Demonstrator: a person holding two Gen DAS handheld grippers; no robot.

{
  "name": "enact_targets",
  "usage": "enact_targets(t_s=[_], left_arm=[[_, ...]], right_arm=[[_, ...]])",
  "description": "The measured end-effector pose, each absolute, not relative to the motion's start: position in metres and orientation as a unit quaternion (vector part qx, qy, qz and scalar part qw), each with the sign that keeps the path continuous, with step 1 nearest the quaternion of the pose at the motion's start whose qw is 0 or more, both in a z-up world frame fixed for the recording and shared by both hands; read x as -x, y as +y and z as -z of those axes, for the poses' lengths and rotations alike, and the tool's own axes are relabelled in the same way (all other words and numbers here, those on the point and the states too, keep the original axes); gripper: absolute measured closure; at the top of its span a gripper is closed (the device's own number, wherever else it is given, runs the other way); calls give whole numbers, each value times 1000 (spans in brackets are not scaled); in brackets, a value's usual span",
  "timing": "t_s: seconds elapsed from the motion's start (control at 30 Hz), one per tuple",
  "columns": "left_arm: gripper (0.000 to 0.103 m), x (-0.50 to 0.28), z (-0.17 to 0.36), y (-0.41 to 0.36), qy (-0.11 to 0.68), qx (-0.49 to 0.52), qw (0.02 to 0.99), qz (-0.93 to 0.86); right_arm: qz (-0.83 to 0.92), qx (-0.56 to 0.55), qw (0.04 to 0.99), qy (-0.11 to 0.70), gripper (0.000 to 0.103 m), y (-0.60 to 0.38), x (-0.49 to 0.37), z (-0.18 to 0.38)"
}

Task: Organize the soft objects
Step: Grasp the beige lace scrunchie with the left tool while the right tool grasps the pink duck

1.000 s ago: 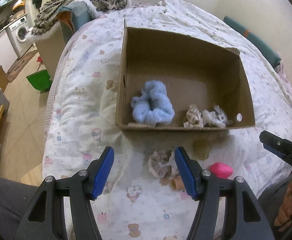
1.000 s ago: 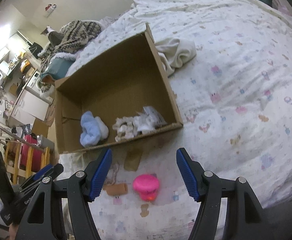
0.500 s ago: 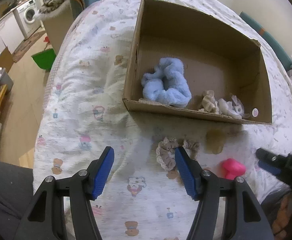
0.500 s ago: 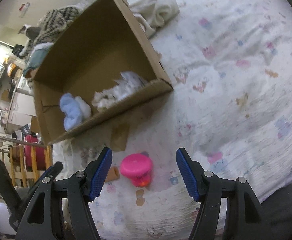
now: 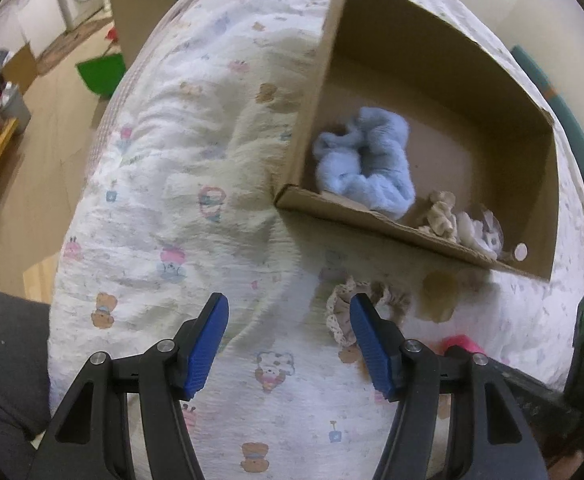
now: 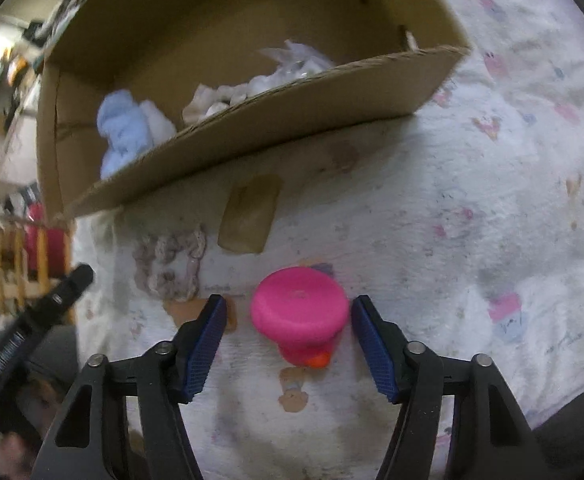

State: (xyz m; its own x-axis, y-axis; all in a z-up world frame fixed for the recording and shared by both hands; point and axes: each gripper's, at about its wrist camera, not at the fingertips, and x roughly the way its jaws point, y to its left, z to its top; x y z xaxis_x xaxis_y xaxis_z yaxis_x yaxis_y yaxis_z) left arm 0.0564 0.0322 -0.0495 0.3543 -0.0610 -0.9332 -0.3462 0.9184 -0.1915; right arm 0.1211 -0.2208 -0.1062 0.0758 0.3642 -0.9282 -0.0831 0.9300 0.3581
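Observation:
A pink rubbery toy (image 6: 298, 304) lies on the printed bed cover. My right gripper (image 6: 289, 302) is down around the toy with its jaws closing; the right pad is almost on it and a gap remains at the left pad. A beige lace scrunchie (image 5: 342, 312) lies just past the right fingertip of my left gripper (image 5: 289, 304), which stands open over bare cover. Behind them sits the cardboard box (image 5: 412, 236). It holds a fluffy blue scrunchie (image 5: 368, 160), a beige one (image 5: 440, 212) and a white one (image 5: 480, 232).
A brownish patch (image 6: 250, 216) marks the cover between the box and the toy. The bed drops off at the left to a wooden floor with a green bin (image 5: 102, 72). A person's dark-clothed lap (image 5: 4, 360) is at the near left. A teal cushion (image 5: 572, 128) lies far right.
Both grippers have sunk toward the bed. The right one has come down around the pink toy and its jaws have narrowed. The left one has neared the lace scrunchie, its opening unchanged.

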Motion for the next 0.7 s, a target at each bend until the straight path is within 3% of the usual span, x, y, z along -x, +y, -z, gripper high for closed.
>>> enact_targets(t_s=[0.3, 0.43, 0.7], left_arm=[[43, -71, 72, 8, 583, 193, 789, -31], [22, -84, 82, -22, 595, 135, 792, 3], [22, -97, 108, -41, 615, 64, 786, -16]], right_arm=[[-161, -110, 742, 641, 55, -227, -117, 94], [-153, -130, 745, 636, 55, -239, -118, 91], [-152, -140, 745, 635, 55, -244, -121, 90]])
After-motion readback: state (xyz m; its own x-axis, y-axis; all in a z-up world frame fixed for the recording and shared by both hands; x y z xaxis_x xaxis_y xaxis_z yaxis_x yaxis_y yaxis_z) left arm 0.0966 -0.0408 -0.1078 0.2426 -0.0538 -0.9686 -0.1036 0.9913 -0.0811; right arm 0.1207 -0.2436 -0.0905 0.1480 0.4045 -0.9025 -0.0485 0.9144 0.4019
